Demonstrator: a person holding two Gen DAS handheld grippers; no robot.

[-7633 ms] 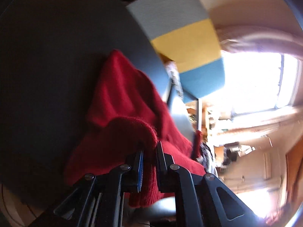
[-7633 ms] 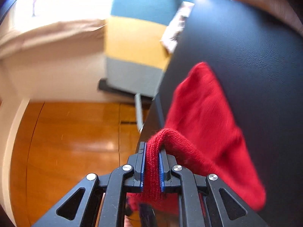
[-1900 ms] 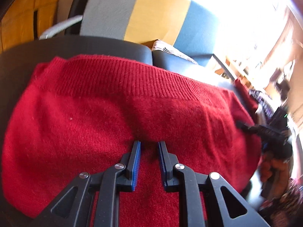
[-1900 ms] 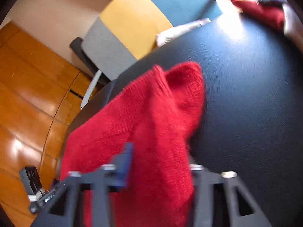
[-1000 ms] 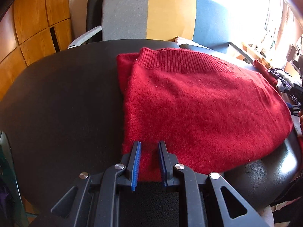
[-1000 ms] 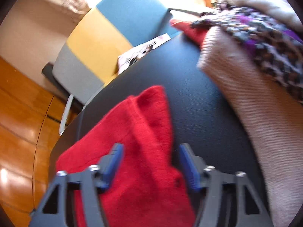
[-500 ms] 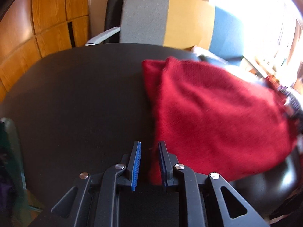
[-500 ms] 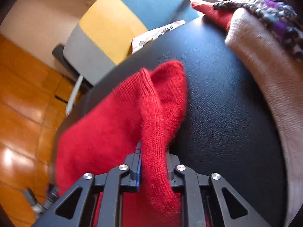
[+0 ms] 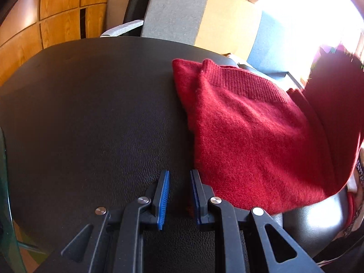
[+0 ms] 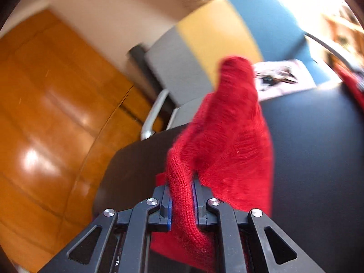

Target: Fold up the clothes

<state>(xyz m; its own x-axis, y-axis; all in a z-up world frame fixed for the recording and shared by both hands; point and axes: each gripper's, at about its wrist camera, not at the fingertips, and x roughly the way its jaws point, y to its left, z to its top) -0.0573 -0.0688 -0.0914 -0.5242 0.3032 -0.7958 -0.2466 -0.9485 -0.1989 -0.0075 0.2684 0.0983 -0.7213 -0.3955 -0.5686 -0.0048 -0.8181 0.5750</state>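
Lifting a pinched fold, the right gripper (image 10: 182, 201) holds the red sweater (image 10: 229, 141) between both pads; its jaws have just been closing, and knit now fills the gap between them. In the left wrist view, wood panelling (image 9: 56, 11) occupies the upper left, the black table (image 9: 91, 113) fills the centre-left, and the sweater lies folded at centre-right, with its right part raised into a dark red sheet at the right edge. The left gripper (image 9: 179, 195) sits at lower centre, jaws slightly apart with only table surface between them, its right finger just beside the sweater's near edge. Compared with one second ago, the sweater lay flat across the table and the right jaws stood wide over it; the grasp is now made, so the next fold appears under way. A tricolour chair (image 9: 204, 18) stands behind the table.
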